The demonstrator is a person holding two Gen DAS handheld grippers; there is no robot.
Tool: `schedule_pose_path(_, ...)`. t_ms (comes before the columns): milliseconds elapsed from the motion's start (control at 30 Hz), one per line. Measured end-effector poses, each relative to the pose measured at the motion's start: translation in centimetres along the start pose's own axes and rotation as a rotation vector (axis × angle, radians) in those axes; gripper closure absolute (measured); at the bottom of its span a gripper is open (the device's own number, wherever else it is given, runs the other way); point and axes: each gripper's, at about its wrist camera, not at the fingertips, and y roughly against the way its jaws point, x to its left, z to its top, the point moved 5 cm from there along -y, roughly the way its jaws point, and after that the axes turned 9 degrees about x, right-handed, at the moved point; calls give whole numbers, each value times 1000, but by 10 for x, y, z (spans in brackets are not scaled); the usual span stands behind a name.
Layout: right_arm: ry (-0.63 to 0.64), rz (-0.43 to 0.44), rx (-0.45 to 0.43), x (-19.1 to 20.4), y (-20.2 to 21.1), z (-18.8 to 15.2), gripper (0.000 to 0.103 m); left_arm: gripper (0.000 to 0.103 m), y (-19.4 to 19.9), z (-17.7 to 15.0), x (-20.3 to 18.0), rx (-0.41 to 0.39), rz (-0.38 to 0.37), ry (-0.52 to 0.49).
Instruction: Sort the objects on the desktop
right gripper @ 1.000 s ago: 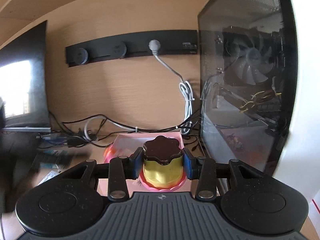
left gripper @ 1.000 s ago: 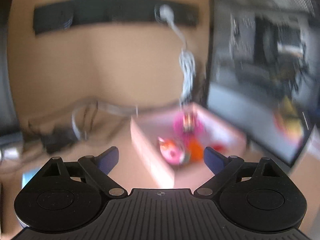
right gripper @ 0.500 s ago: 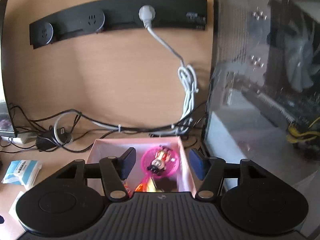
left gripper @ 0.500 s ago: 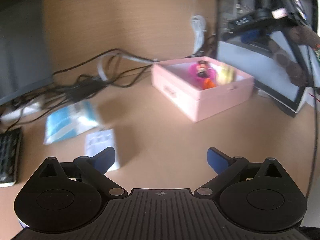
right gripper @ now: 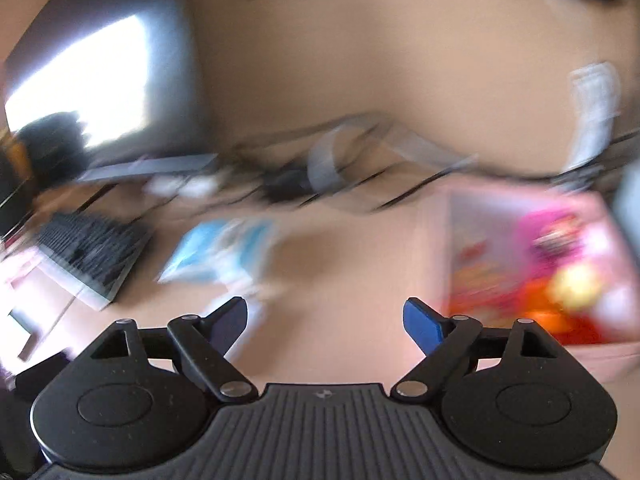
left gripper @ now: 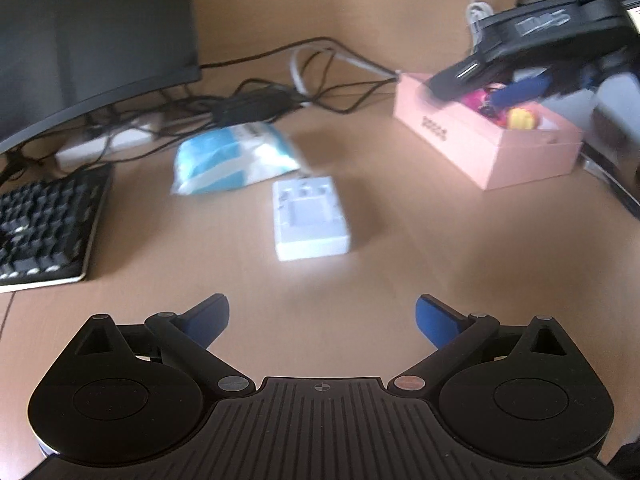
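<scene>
Wooden desk fills both views, with a dark monitor at the back and a black keyboard in front of it. Taking the pink box as the landmark: it sits open-topped at the far side of the desk from the keyboard, already holding bright pink, yellow and orange toys, so it seems to be the sorting bin. Toward the keyboard from the box, well apart from it, lies a flat white packet, and just behind that packet a blue-and-white tissue pack; a tangle of cables runs behind the box. The left gripper hovers nearer than the white packet, jaws spread wide and empty, lined up roughly on it, probably the next item to collect. The right gripper hangs over the box's back rim; its own blurred view shows the jaws wide apart with nothing between them, which suggests it has no load above the bin.
</scene>
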Motion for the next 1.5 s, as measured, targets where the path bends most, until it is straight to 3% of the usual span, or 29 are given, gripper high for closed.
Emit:
schedule_pose_path(133,50,36,79,46,-53,6,17,1,3,-7,6,20,29,6)
schedule_pose_path(300,24,36,130,61,-91,14,18,1,9,-13,12,21,34,8)
schedule_pose_path(333,42,19,130,63,-93,12,22,1,9,-14,12,20,33,8)
schedule_pose_path(400,97,-4,134,69,-94,5,39,1,9,-15,12,21,31,10)
schedule_pose_path(467,125,4,127,69,-87,-1,49,1,8,-16,11,22,24,8)
schedule_pose_path(567,157,-23,112,59,-70,-14,55,1,8,-17,8,19,15,-2)
schedule_pose_path(900,144,-110,56,-3,5,-90,55,1,-2,-8,-1,7,-5,1)
schedule_pose_path(1000,95,-188,19,-30,21,-104,55,1,-8,-1,-6,10,-6,-1)
schedule_pose_path(1100,19,-195,-5,-54,32,-112,46,1,-11,7,-11,3,-9,-9)
schedule_pose_path(1167,-45,-175,-45,-68,42,-116,25,1,-9,14,-10,-24,-15,-16)
schedule_pose_path(1233,-86,-178,-100,-76,50,-119,21,1,-5,25,-3,-77,-5,-16)
schedule_pose_path(1367,-150,-156,-202,-89,61,-128,16,1,-9,56,20,-178,101,-11)
schedule_pose_path(1500,-194,-110,-260,-96,60,-135,13,0,-25,93,32,-219,140,-43)
